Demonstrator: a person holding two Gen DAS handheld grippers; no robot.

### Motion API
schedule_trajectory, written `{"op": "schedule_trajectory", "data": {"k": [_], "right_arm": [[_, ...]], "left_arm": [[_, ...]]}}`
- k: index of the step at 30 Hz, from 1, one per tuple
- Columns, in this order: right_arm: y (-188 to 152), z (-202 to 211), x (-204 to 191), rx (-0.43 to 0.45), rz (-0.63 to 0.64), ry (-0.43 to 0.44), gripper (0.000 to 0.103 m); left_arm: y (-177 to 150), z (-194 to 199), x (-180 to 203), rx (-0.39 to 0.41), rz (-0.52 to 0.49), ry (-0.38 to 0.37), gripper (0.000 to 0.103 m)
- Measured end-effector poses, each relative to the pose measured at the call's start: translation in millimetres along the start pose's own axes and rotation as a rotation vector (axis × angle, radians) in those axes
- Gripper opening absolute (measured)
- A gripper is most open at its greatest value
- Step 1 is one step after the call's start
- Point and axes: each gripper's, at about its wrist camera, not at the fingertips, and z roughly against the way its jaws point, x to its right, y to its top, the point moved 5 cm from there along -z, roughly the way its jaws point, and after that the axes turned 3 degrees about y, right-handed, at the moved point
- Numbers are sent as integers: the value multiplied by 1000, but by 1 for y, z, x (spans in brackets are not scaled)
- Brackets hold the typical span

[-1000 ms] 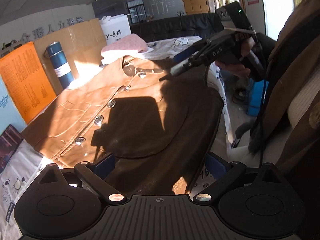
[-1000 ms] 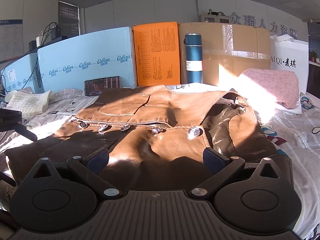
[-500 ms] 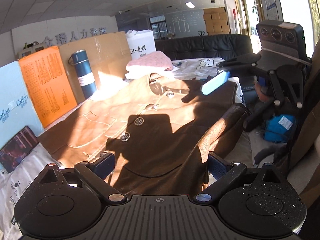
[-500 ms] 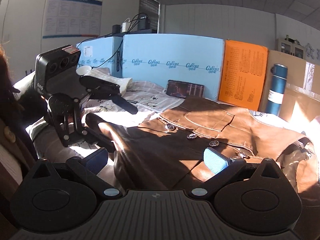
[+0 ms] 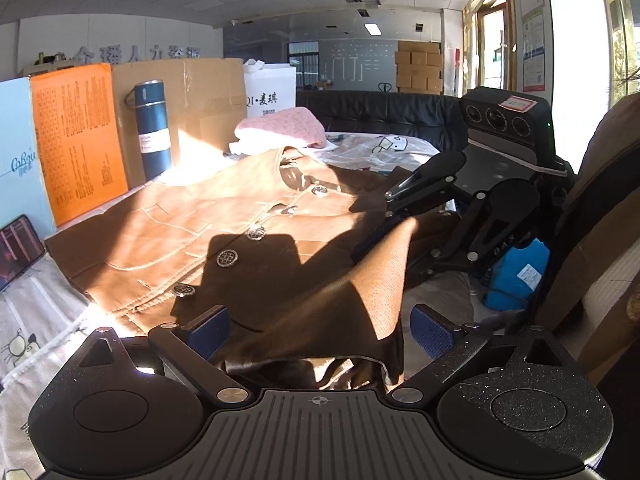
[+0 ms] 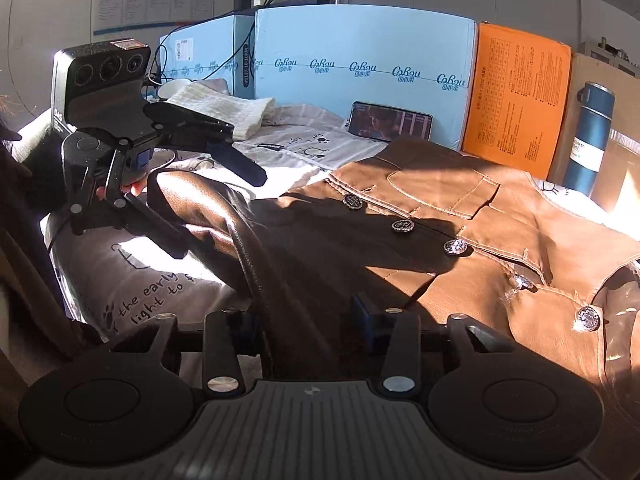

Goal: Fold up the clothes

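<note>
A brown leather vest (image 5: 168,236) with silver buttons lies face up on the bed; it also shows in the right wrist view (image 6: 460,248). Its near edge is lifted into a ridge between the two grippers. My left gripper (image 5: 320,330) is open, its blue pads on either side of the lifted edge (image 5: 360,312). My right gripper (image 6: 308,320) has its jaws partly closed around the dark rolled edge (image 6: 256,280); whether they pinch it I cannot tell. The right gripper also shows in the left wrist view (image 5: 404,212), and the left gripper in the right wrist view (image 6: 208,200).
A blue flask (image 5: 152,128), orange board (image 5: 76,140) and cardboard box (image 5: 188,100) stand at the back. A folded pink garment (image 5: 280,128) lies past the collar. A phone (image 6: 390,120) leans on a blue box (image 6: 360,64). A folded cream cloth (image 6: 224,108) lies far left.
Both grippers came in on the vest's near edge, which has risen into a ridge. The right gripper's jaws have narrowed around it. The left gripper stays open.
</note>
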Motion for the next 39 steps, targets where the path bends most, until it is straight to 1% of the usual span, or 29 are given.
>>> {"op": "schedule_trajectory", "data": {"k": [1, 2, 4, 6, 7, 8, 9, 10, 11, 12, 13, 14, 16, 19, 22, 26, 28, 29, 30, 31, 32, 33, 34, 35, 37, 39], "right_arm": [[1, 0, 2, 7, -12, 2, 31], [2, 1, 4, 13, -19, 2, 30], [5, 2, 5, 21, -21, -6, 31], [8, 4, 5, 28, -15, -18, 33], [8, 5, 5, 29, -15, -24, 36], [8, 7, 6, 28, -17, -30, 38], [7, 8, 6, 27, -19, -35, 39], [7, 9, 7, 26, -21, -41, 44], [6, 11, 7, 25, -23, -46, 53], [5, 12, 7, 21, -19, -57, 60], [2, 14, 6, 15, -11, -72, 76], [-1, 16, 5, 8, -6, -86, 86], [-8, 19, 7, -9, -6, -115, 86], [-20, 25, 18, -45, -27, -194, 88], [-34, 34, 40, -88, -66, -305, 88], [-50, 57, 75, -126, -130, -441, 91], [-56, 67, 93, -146, -148, -512, 91], [-57, 71, 102, -154, -152, -536, 90], [-59, 74, 109, -161, -157, -552, 89], [-60, 77, 116, -166, -157, -565, 84], [-60, 79, 122, -169, -154, -576, 72], [-59, 81, 128, -170, -151, -583, 62], [-57, 83, 133, -163, -150, -581, 37], [-54, 85, 138, -151, -148, -574, 26], [-43, 89, 146, -107, -134, -565, 18], [-27, 92, 153, -48, -111, -555, 14]], "left_arm": [[-1, 0, 1, 0, -4, -8, 98], [-1, 0, 2, 0, -12, -1, 98], [-2, -3, 2, 0, -23, 24, 98], [-2, -7, 2, 4, -34, 45, 97], [-2, -8, 2, 6, -44, 46, 88], [-2, -10, 3, 0, -63, 28, 80], [-1, -11, 4, -3, -79, 13, 61], [0, -10, 2, 13, -73, 23, 44], [2, -10, 0, 29, -67, 33, 37], [3, -9, -2, 45, -61, 43, 28], [5, -8, -4, 62, -55, 54, 22], [6, -8, -6, 78, -49, 64, 22], [9, -6, -11, 110, -37, 84, 21], [14, -4, -17, 158, -18, 114, 21], [18, -1, -24, 206, 1, 144, 20], [24, -1, -34, 245, 44, 176, 20], [26, -2, -39, 259, 56, 177, 11], [27, -3, -41, 267, 64, 183, 9], [28, -4, -43, 275, 71, 189, 7], [29, -5, -44, 280, 73, 196, 6], [30, -5, -45, 286, 75, 203, 6], [31, -5, -47, 291, 78, 211, 5], [34, -6, -53, 296, 89, 229, 5], [37, -7, -59, 302, 99, 248, 5], [43, -8, -71, 313, 120, 284, 5], [49, -9, -83, 324, 141, 321, 5]]}}
